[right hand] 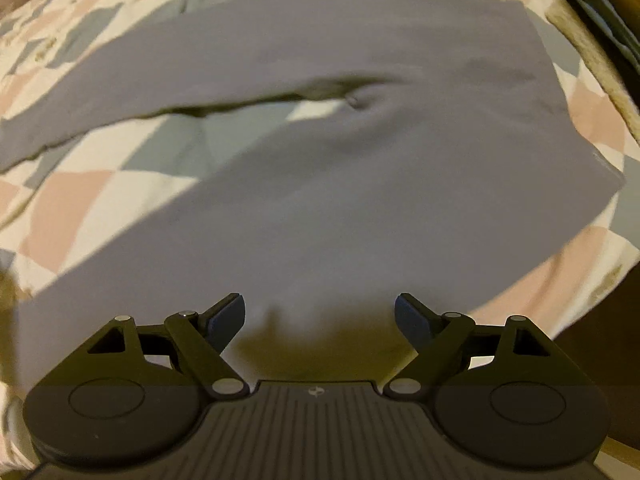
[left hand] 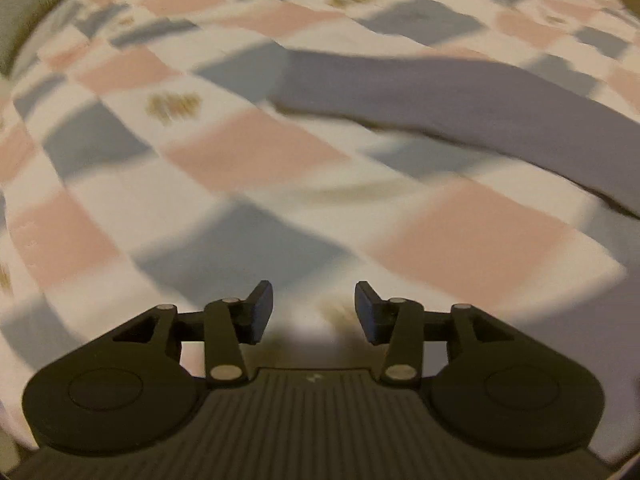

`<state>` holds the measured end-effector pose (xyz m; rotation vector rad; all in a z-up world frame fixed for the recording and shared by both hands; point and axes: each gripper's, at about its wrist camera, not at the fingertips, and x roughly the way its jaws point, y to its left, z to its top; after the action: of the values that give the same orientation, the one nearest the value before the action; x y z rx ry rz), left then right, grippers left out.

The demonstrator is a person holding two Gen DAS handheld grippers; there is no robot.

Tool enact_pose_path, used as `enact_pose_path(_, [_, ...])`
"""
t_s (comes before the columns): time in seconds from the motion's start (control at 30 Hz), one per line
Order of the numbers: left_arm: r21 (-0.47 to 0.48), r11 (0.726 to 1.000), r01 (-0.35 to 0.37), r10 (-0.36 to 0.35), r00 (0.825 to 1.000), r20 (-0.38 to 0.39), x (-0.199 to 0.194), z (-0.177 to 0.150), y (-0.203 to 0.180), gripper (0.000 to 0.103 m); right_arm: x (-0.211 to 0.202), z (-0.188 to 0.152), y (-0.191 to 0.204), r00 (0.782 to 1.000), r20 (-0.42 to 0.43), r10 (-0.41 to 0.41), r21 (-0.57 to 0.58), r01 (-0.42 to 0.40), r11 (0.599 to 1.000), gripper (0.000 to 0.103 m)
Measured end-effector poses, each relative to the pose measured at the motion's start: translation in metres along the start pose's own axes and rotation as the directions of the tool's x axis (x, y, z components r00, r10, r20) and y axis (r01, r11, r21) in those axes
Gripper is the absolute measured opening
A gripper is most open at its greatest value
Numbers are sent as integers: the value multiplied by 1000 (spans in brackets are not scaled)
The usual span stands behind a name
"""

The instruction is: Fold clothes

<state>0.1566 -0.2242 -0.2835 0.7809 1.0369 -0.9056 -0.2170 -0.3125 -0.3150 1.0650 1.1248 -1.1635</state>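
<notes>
A grey-purple garment lies spread flat on a checked bedspread, with two long parts that split toward the left. My right gripper hangs over the garment's near part, pointing down, open, with nothing between its fingers. In the blurred left wrist view one long strip of the same garment runs across the upper right of the bedspread. My left gripper is open above bare bedspread, well short of the strip, and holds nothing.
The bedspread has pink, grey-blue and white squares. A grey pillow lies at the far left. Dark folded cloth sits beyond a beige fringed edge at the upper right. The bed's edge drops off at the lower right.
</notes>
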Motion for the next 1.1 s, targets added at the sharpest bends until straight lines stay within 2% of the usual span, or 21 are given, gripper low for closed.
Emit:
enact_pose_path(0.17, [-35,996,80,-80,997,0,-58,-48,-57,51,-10,0,-19,998,53,45,-68,-41,997,89])
enact_pose_path(0.23, [-33,997,63,-62,998,27,-80,-60,-69,53,-18,0,-26,994,86,63,-103,-55,993,91])
enact_pose_path(0.3, [-37,999,40,-38,998,49,-100,-72,-79,61,-27,0,-32,990,115,81,-136,-65,989,91])
enact_pose_path(0.33, [-43,999,31,-29,998,58,-108,-75,-80,62,-32,-2,-36,988,129,83,-146,-64,987,91])
enact_pose_path(0.47, [-58,998,4,2,995,98,-135,-80,-82,65,-56,-11,-53,981,168,100,-146,-75,986,92])
enact_pose_path(0.6, [-27,999,-24,27,989,142,-153,-76,-85,65,-83,-26,-66,966,221,134,-119,-110,987,94])
enact_pose_path(0.73, [-1,1000,-19,19,980,199,-174,-74,-79,68,-108,-40,-71,952,275,134,-91,-113,989,95])
enact_pose_path(0.8, [12,1000,-26,23,975,220,-185,-78,-73,73,-120,-50,-70,946,296,133,-75,-116,990,97])
enact_pose_path(1.1, [76,997,-20,0,964,264,-217,-117,-34,80,-151,-102,-42,927,353,124,-28,-122,992,99])
